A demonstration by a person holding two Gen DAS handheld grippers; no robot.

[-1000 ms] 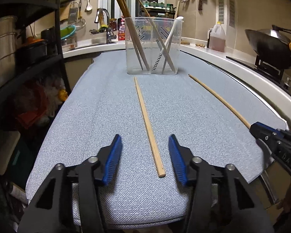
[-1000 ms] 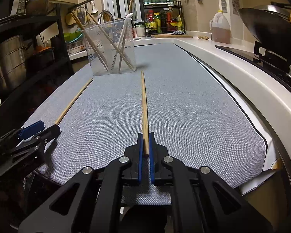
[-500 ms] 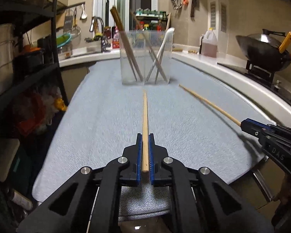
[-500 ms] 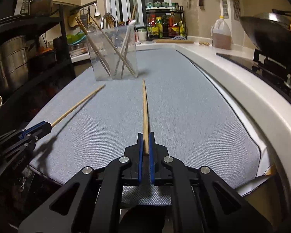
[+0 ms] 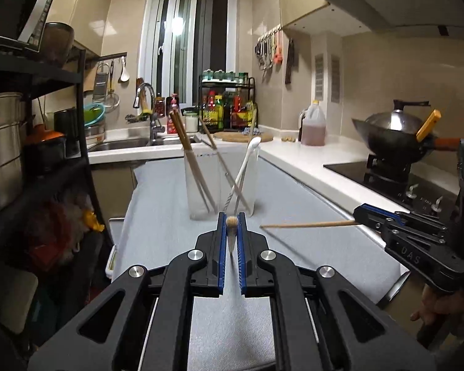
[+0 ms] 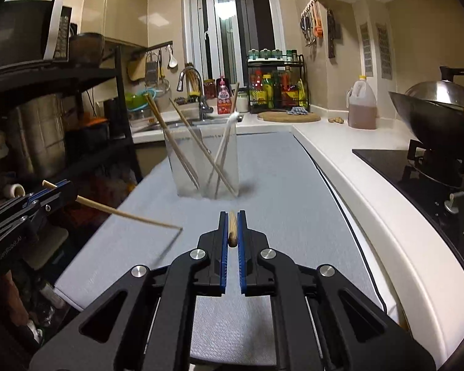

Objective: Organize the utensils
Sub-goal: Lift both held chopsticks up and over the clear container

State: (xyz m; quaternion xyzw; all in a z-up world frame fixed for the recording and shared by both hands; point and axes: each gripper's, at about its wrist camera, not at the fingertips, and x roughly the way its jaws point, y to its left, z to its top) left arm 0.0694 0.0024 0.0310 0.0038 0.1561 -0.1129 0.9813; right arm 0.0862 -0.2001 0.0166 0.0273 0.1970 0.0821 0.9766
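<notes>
My left gripper (image 5: 231, 221) is shut on a wooden chopstick (image 5: 231, 232), held above the grey mat and seen end-on. From the right wrist view the same chopstick (image 6: 130, 215) slants down towards the mat out of the left gripper (image 6: 57, 189). My right gripper (image 6: 232, 220) is shut on a second wooden chopstick (image 6: 232, 227), also lifted; in the left wrist view this chopstick (image 5: 309, 224) points left from the right gripper (image 5: 360, 215). A clear plastic holder (image 5: 221, 182) with chopsticks and a white spoon stands ahead on the mat (image 5: 157, 225).
A black shelf rack (image 5: 46, 142) with pots stands along the left. A white counter (image 5: 318, 173) with a stove and wok (image 5: 396, 136) runs along the right. A sink (image 5: 123, 145), an oil jug (image 5: 313, 126) and a spice rack (image 5: 227, 105) lie behind the holder.
Both grippers have lifted their chopsticks off the mat and tilted up; the left gripper closed on its chopstick one second ago to half a second ago.
</notes>
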